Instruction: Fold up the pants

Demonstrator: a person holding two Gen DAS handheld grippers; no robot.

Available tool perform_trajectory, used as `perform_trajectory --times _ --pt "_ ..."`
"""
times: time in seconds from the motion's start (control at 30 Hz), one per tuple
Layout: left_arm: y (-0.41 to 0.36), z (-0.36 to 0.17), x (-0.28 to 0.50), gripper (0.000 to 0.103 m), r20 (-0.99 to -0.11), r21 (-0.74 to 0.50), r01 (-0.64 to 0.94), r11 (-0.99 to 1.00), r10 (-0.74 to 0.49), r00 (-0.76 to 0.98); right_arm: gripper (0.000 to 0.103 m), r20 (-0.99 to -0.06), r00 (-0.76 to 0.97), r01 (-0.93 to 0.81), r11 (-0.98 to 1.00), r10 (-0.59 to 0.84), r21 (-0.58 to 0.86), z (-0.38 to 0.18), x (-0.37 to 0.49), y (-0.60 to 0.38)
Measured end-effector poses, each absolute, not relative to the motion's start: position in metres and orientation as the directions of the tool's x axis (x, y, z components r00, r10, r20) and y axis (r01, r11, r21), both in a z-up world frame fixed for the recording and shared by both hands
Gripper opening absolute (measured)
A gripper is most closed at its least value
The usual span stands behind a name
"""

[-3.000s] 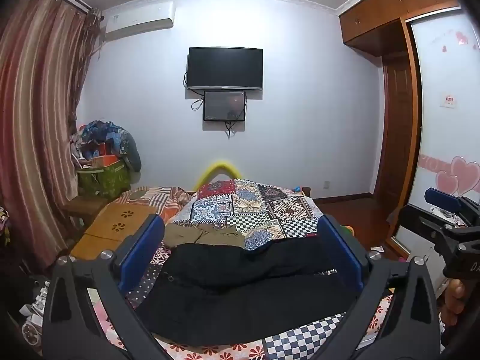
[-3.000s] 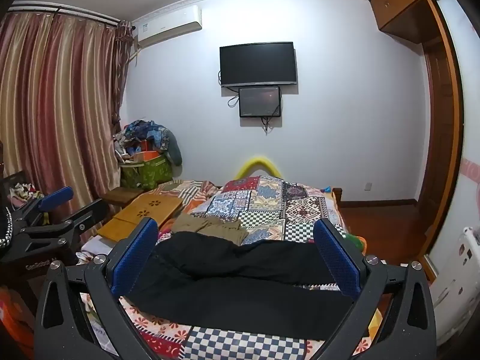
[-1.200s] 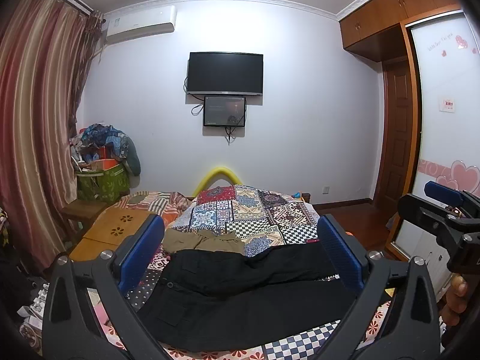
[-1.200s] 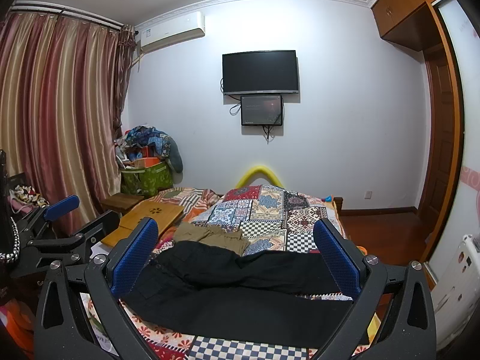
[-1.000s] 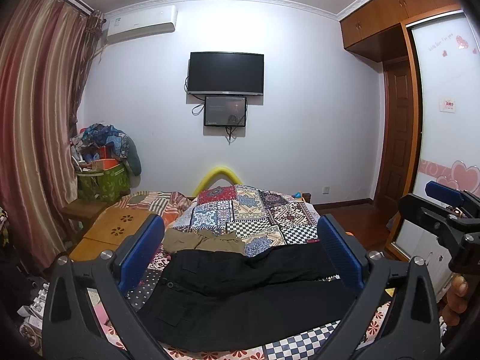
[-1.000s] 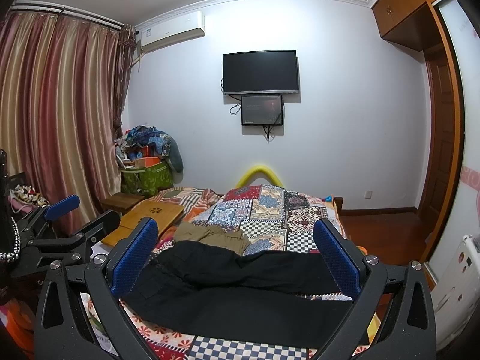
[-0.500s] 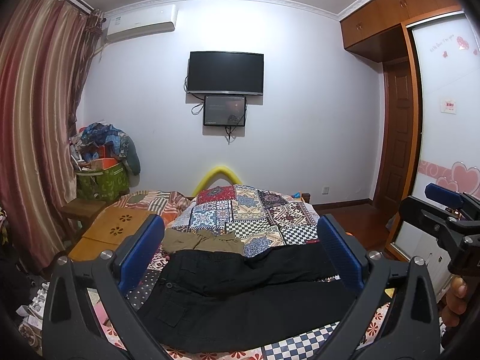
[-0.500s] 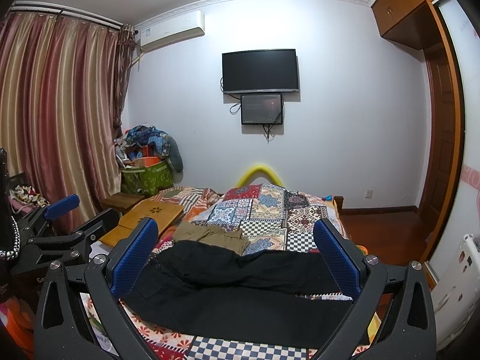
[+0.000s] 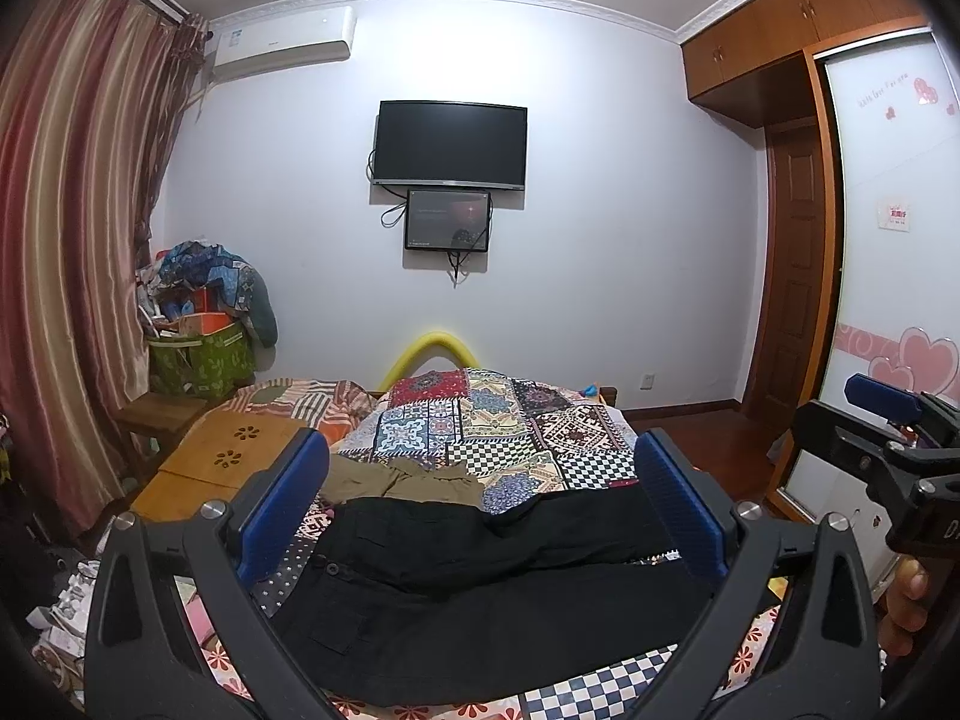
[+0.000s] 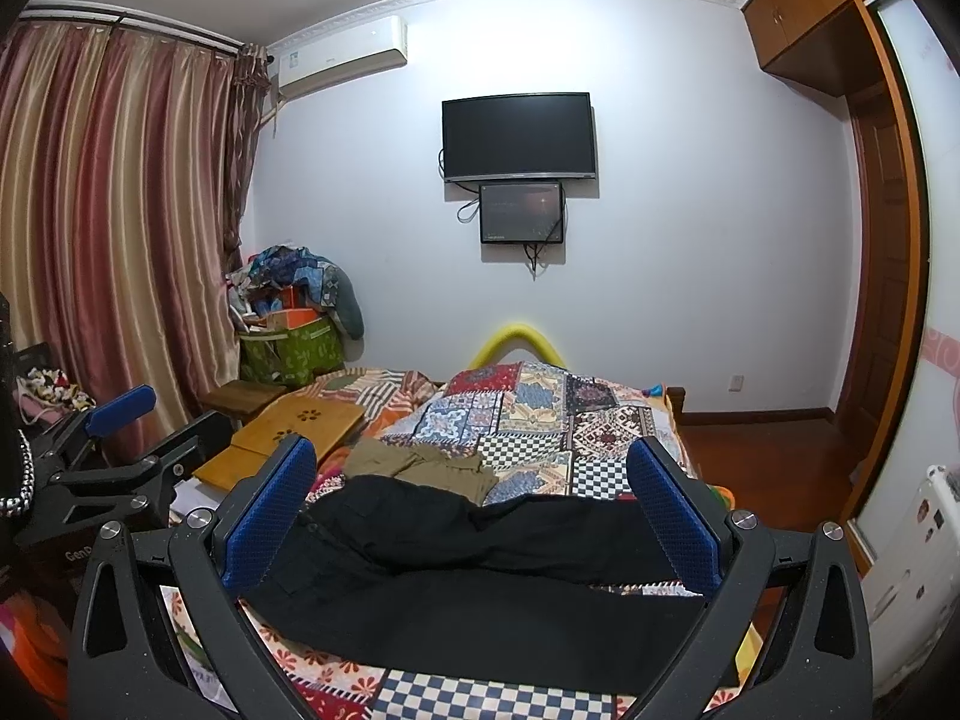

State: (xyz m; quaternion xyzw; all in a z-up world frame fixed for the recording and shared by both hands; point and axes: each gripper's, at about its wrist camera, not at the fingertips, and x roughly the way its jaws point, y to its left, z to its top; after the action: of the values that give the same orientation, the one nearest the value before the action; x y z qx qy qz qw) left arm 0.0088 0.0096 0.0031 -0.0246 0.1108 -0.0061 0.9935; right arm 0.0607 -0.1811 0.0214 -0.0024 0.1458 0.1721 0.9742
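Across the near edge of the bed (image 9: 528, 420) lay black pants (image 9: 480, 594), spread flat w/ the waist toward the bed's left side and both legs running to the right edge; the far leg sat slightly apart from the near one, a strip of patchwork quilt (image 10: 540, 414) showing between them at the right. A crumpled khaki garment (image 10: 420, 462) lay just beyond the waist, touching or nearly touching it. A wooden lap desk (image 9: 234, 456) sat at the bed's left edge.

Both tools hung above the near edge, not touching fabric. The left gripper (image 9: 474, 504) had its blue pads (image 9: 282, 504) spread wide, nothing between them. The right gripper (image 10: 474, 504) was likewise wide apart and empty. Part of a hand (image 9: 906, 606) showed at the right of the left view, under the right tool.

Vs. 3 s earlier, both views had tipped up a little and pulled back, so more of the pants and room showed; over the last sec almost nothing moved. The pants themselves hadn't shifted. Judgement: folding hadn't begun, approx. a pause before the first reach, likely for the waist and cuffs.
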Motion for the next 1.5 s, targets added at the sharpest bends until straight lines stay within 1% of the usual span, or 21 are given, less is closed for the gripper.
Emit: perform_trajectory --times 0.27,0.37,0.47,0.53,0.7,0.73,0.83,0.9,1.07,1.2,1.27,1.4,1.5 --pt "0.009 -0.007 0.02 0.103 -0.219 -0.038 0.009 0.999 -0.017 0.976 0.103 -0.3 0.905 -0.309 0.951 0.301 0.02 0.012 0.072 -0.185" --pt "0.012 -0.015 0.033 0.103 -0.24 -0.027 0.006 1.0 -0.012 0.971 0.103 -0.321 0.908 -0.287 0.958 0.27 -0.004 0.002 0.083 -0.187" --pt "0.019 -0.027 0.053 0.103 -0.273 -0.023 -0.018 1.0 0.011 0.962 0.103 -0.365 0.903 -0.258 0.966 0.228 -0.035 -0.014 0.099 -0.195" --pt "0.027 -0.039 0.072 0.103 -0.301 -0.011 -0.054 0.999 0.048 0.952 0.103 -0.395 0.896 -0.242 0.969 0.202 -0.053 -0.026 0.11 -0.202" --pt "0.056 -0.069 0.121 0.103 -0.377 -0.009 -0.078 0.997 0.068 0.924 0.103 -0.501 0.859 -0.181 0.978 0.105 -0.106 -0.068 0.149 -0.231" --pt "0.06 -0.075 0.128 0.103 -0.39 -0.004 -0.083 0.997 0.075 0.918 0.103 -0.509 0.855 -0.175 0.979 0.096 -0.109 -0.069 0.151 -0.234" --pt "0.079 -0.099 0.161 0.103 -0.455 0.013 -0.105 0.994 0.1 0.885 0.103 -0.556 0.83 -0.133 0.984 0.045 -0.119 -0.086 0.17 -0.252" --pt "0.093 -0.117 0.183 0.103 -0.506 -0.002 -0.112 0.994 0.095 0.857 0.103 -0.587 0.809 -0.096 0.989 0.01 -0.116 -0.098 0.186 -0.269" --pt "0.134 -0.163 0.245 0.103 -0.623 -0.037 -0.179 0.983 0.117 0.773 0.103 -0.629 0.776 -0.023 0.994 -0.052 -0.111 -0.114 0.217 -0.295" --pt "0.163 -0.194 0.289 0.103 -0.689 -0.088 -0.214 0.973 0.095 0.719 0.103 -0.664 0.743 0.028 0.995 -0.085 -0.096 -0.132 0.244 -0.317" --pt "0.173 -0.206 0.309 0.103 -0.711 -0.083 -0.236 0.968 0.108 0.694 0.103 -0.678 0.729 0.044 0.995 -0.095 -0.091 -0.141 0.258 -0.323" --pt "0.19 -0.228 0.347 0.091 -0.753 -0.058 -0.255 0.965 0.125 0.646 0.103 -0.693 0.713 0.055 0.993 -0.11 -0.101 -0.153 0.282 -0.332" --pt "0.199 -0.248 0.377 0.086 -0.794 -0.053 -0.258 0.965 0.115 0.597 0.103 -0.707 0.7 0.05 0.995 -0.098 -0.089 -0.164 0.303 -0.339"
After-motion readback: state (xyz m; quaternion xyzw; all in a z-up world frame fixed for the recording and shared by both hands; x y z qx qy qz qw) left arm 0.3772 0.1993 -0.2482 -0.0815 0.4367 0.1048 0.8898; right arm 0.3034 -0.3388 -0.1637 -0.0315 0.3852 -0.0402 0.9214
